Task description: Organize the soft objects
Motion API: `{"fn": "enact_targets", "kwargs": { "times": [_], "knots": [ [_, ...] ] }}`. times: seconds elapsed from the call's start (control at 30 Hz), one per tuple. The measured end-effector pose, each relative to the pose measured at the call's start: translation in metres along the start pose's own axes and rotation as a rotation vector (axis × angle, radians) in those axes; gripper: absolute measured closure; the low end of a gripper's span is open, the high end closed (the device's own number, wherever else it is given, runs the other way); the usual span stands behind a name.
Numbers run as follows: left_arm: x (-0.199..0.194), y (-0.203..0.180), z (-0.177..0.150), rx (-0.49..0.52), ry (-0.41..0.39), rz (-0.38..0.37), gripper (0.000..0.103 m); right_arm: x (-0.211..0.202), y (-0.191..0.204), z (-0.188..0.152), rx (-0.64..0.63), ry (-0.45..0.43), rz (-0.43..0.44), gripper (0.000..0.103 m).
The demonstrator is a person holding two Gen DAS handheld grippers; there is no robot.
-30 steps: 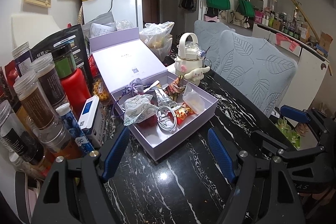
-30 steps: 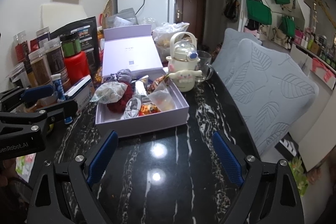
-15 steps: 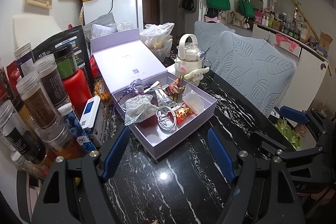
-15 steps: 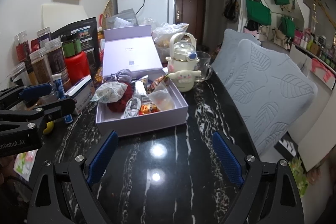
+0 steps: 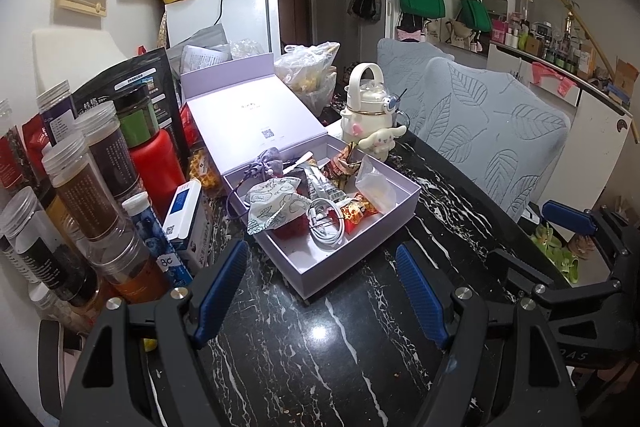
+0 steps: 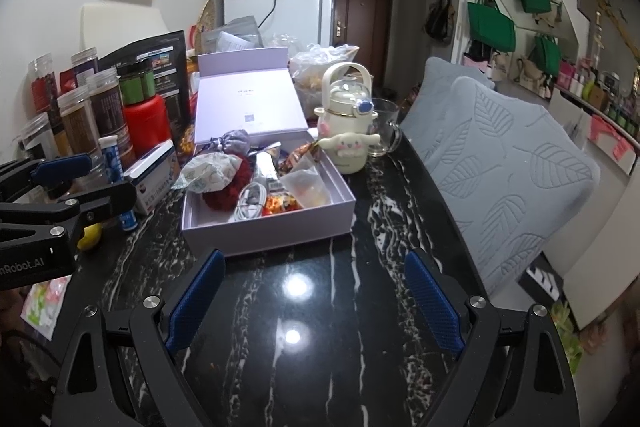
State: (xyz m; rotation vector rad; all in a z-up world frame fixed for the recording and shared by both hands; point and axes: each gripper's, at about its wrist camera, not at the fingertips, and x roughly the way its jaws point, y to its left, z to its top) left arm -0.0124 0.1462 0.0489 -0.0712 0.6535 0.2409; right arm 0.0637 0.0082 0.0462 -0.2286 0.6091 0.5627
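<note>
Lavender box [image 5: 362, 247], lid flipped open behind it, sits mid-table on black marble table [image 5: 320, 347]. Inside, w/ no clear order: leaf-print cloth pouch [image 5: 272, 201] crumpled, lying over a red fuzzy thing [image 6: 228, 187]; purple drawstring pouch [image 5: 266, 163] at back-left corner; coiled white cable [image 5: 326, 227] in middle; clear plastic bag [image 5: 376, 183] at right; foil snack packets betw. them. Cream bottle [image 6: 348, 107] w/ white plush dog [image 6: 350, 147] on its front stands just beside box's far right corner. Jars crowd the left edge.

Left gripper [image 5: 320, 291] released, blue fingers spread wide, hovering over table just short of box, holding nothing. Right gripper [image 6: 314, 299] same: spread, nothing held, near side of box.
</note>
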Motion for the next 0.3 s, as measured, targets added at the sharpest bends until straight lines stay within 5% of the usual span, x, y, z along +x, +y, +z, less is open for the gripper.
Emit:
{"fn": "enact_targets", "kwargs": {
  "times": [0.3],
  "knots": [
    [-0.0011, -0.0004, -0.0027, -0.004, 0.007, -0.007, 0.026, -0.0011, -0.002, -0.0025, 0.006, 0.007, 0.001, 0.01]
  ]
}}
